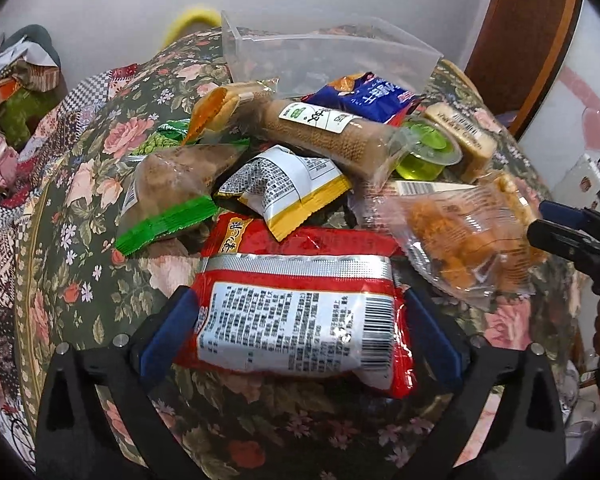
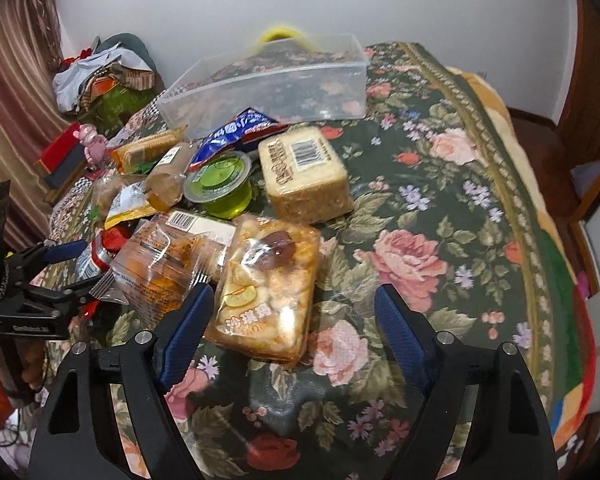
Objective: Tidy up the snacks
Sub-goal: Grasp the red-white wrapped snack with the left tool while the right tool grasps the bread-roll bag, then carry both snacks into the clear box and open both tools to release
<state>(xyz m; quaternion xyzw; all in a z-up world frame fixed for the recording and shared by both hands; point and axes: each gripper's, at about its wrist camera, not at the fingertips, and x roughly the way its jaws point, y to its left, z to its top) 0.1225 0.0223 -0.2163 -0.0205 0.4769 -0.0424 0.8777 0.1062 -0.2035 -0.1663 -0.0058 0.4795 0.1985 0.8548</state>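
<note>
A pile of snack packets lies on a floral cloth. My left gripper is shut on a red packet with a white label; its blue fingers press both sides. Beyond it lie a yellow-white packet, a green-edged bag, a long brown biscuit roll, a green jelly cup and a blue packet. My right gripper is open around the near end of an orange caramel-cake packet, not gripping it. A clear empty bin stands behind the pile; it also shows in the left wrist view.
A pale cake block and a clear bag of orange puffs lie by the pile. The floral cloth stretches right to the table edge. Clutter and a curtain are at the left; a wooden door frame is at the right.
</note>
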